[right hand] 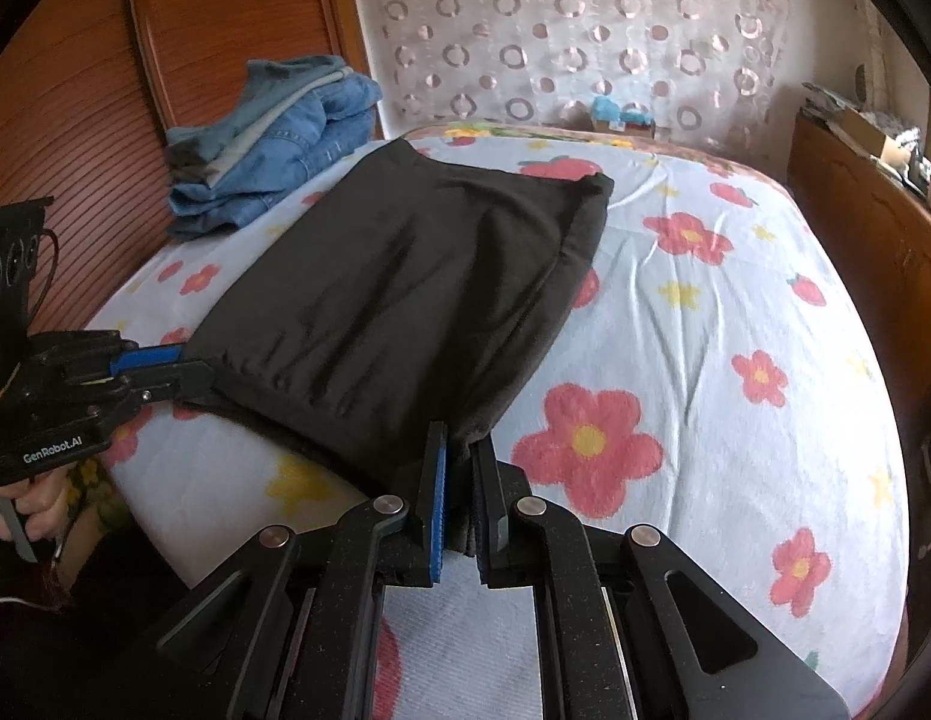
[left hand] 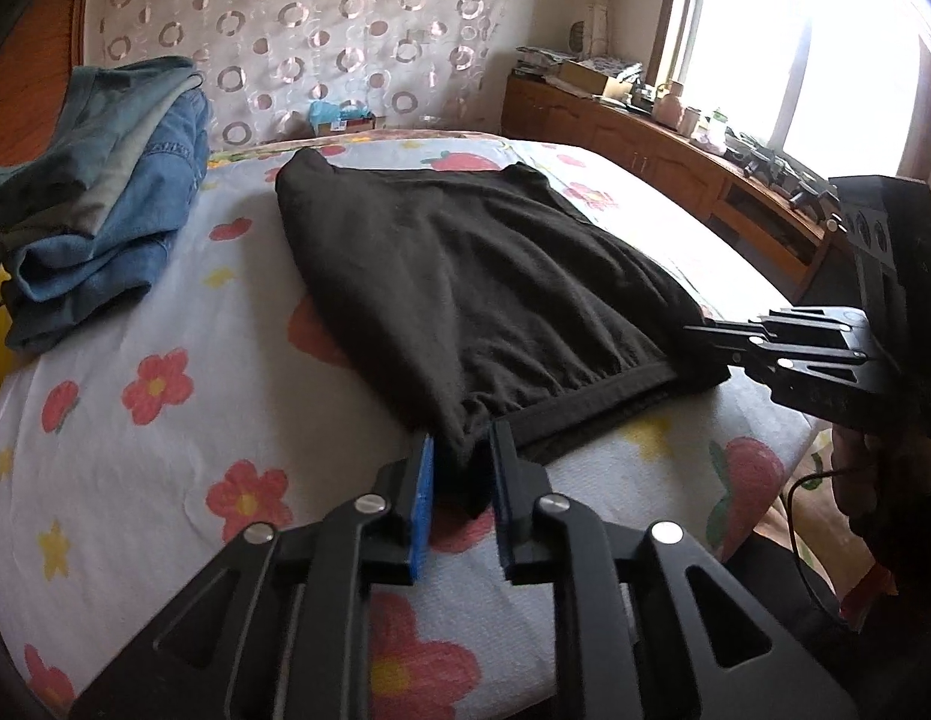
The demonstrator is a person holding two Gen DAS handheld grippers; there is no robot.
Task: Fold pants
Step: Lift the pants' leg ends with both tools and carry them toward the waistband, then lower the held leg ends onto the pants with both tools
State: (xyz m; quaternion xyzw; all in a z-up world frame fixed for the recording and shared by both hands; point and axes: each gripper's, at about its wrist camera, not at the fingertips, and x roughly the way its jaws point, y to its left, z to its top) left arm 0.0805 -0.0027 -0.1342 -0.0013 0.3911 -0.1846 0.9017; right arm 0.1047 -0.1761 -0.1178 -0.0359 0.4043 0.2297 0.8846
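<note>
Black pants (left hand: 465, 264) lie folded flat on the flowered bed sheet (left hand: 165, 396), their near hem facing both grippers. In the left wrist view my left gripper (left hand: 462, 438) stands a little open at the hem's left corner; the cloth sits loosely between its blue pads (left hand: 426, 480). The right gripper (left hand: 699, 342) comes in from the right, shut on the hem's other corner. In the right wrist view the right gripper (right hand: 459, 438) pinches a bunch of the black pants (right hand: 393, 288) between its pads, low on the sheet. The left gripper (right hand: 189, 360) is at the far left, at the cloth's edge.
A pile of folded jeans (left hand: 105, 192) (right hand: 273, 150) rests at the bed's far left by a wooden panel (right hand: 75, 90). A cluttered wooden sideboard (left hand: 675, 162) runs under the window on the right. A hand (right hand: 39, 516) holds the left gripper's handle.
</note>
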